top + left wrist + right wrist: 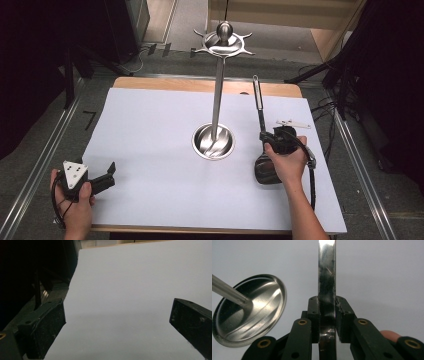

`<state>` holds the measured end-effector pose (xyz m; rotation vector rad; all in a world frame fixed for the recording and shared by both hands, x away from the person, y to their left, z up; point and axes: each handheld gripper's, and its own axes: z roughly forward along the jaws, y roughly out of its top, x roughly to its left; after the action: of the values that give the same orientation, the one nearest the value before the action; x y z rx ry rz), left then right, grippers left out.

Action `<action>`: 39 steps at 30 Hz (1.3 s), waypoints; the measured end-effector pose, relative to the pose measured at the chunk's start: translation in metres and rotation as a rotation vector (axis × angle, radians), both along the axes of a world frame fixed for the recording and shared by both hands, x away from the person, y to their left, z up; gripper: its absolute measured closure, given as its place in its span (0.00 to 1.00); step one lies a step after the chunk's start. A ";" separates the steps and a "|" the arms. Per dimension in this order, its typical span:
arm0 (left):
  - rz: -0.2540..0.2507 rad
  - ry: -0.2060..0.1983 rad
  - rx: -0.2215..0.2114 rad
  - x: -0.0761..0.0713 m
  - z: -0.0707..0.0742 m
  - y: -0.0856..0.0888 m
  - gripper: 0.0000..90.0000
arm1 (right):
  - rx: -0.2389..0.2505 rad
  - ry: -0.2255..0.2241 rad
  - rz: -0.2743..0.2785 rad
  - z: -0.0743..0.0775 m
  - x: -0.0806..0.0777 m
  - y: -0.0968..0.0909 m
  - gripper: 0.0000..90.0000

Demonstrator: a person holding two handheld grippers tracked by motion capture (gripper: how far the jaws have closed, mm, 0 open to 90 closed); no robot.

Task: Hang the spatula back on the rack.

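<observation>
Long steel ladle point(260, 120) lying on the white table sheet point(150, 150), right of centre, handle pointing away toward the far edge, dark bowl end near the person's right hand point(287, 162). Clamped already by the right gripper point(327, 315), jaws clenched flat on the handle's lower stretch, just above the bowl. Judged stiff and fairly light, but polished and slippery, head-heavy too; likely to swing or slide in the pads if lifted fast. Grip close to the bowl seems sound for balance; hanging end at the far tip left free.

Just left of the ladle, apart from it: utensil stand point(217, 90), round dished base point(249, 312), tall thin pole, crown of hooks on top. Pole and hooks the main obstacle on any path leftward or upward; stand probably easy to tip.

Left gripper point(102, 181) resting near the sheet's left front corner, jaws spread wide, grasping nothing, well clear.
</observation>
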<state>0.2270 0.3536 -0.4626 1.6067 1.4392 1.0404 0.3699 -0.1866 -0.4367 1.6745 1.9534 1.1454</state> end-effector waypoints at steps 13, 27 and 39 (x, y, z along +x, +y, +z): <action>0.002 0.001 0.002 0.000 0.000 0.000 0.01 | 0.043 -0.148 0.012 0.002 -0.014 -0.003 0.86; 0.002 0.001 0.001 0.000 0.000 0.000 0.01 | 0.111 -0.280 0.043 0.009 -0.031 -0.008 0.86; 0.001 0.002 -0.003 0.000 0.000 0.001 0.01 | 0.147 -0.368 0.090 0.019 -0.046 -0.012 0.86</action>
<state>0.2268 0.3541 -0.4623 1.6058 1.4423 1.0371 0.3241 -0.1982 -0.4172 1.3333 1.7609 1.5397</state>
